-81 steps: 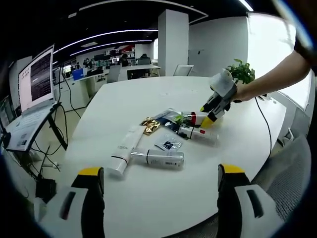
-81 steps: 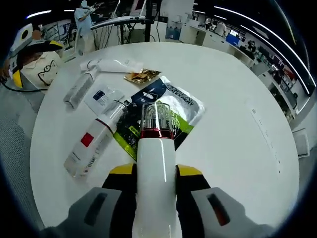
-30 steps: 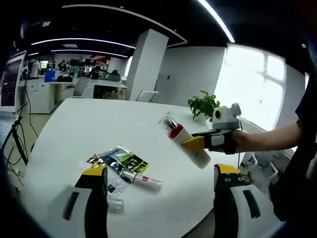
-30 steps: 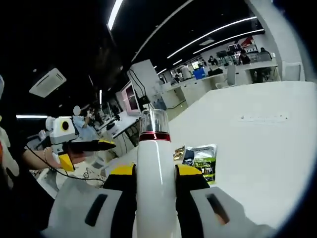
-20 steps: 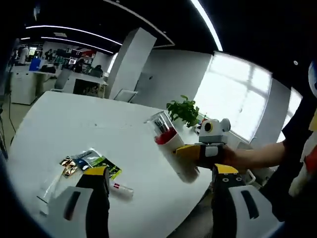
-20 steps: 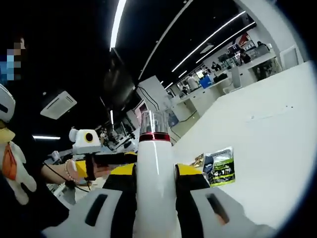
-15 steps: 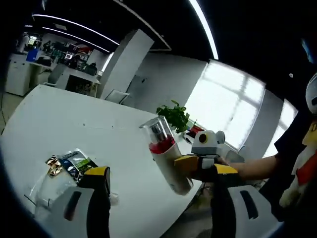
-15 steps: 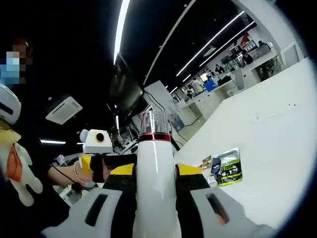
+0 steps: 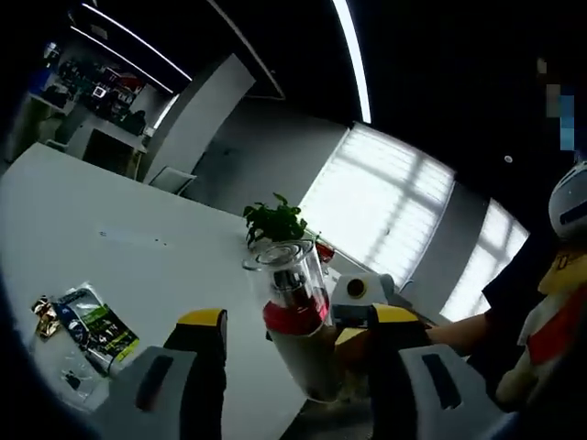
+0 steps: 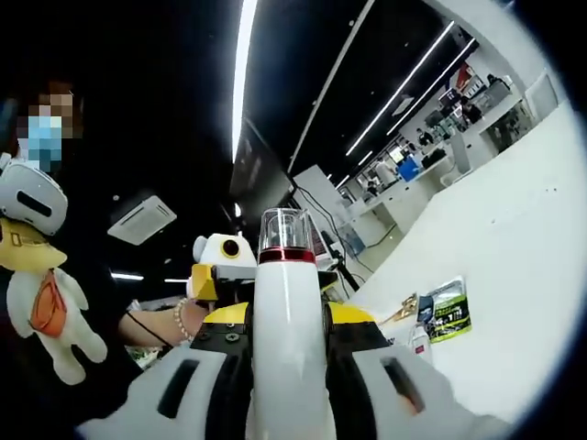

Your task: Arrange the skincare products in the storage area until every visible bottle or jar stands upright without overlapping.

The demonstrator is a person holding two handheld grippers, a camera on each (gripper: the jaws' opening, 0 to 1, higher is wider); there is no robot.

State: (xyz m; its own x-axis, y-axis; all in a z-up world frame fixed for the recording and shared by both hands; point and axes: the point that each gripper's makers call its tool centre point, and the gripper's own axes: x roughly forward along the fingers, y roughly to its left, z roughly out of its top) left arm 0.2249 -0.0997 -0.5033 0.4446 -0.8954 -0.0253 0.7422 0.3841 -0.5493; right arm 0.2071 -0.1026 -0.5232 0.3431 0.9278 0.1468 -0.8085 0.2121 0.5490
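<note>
A white bottle (image 10: pixel 286 348) with a red band and a clear cap stands upright in my right gripper (image 10: pixel 286 319), which is shut on its body and holds it in the air. In the left gripper view the same bottle (image 9: pixel 295 321) leans between my left gripper's (image 9: pixel 298 323) open jaws, and whether they touch it I cannot tell. The right gripper (image 9: pixel 356 312) holds it from the right. Several sachets (image 9: pixel 87 321) and a small bottle (image 10: pixel 420 341) lie on the white table (image 9: pixel 138 257).
A potted plant (image 9: pixel 275 220) stands at the table's far side before bright windows. A person's hand with a bracelet (image 10: pixel 174 325) holds the left gripper (image 10: pixel 220 261) just behind the bottle. A green sachet (image 10: pixel 449 312) lies on the table (image 10: pixel 523 229).
The right gripper has carried the bottle up off the table and over to the left gripper, so it now sits between the left jaws. Both views have tilted upward.
</note>
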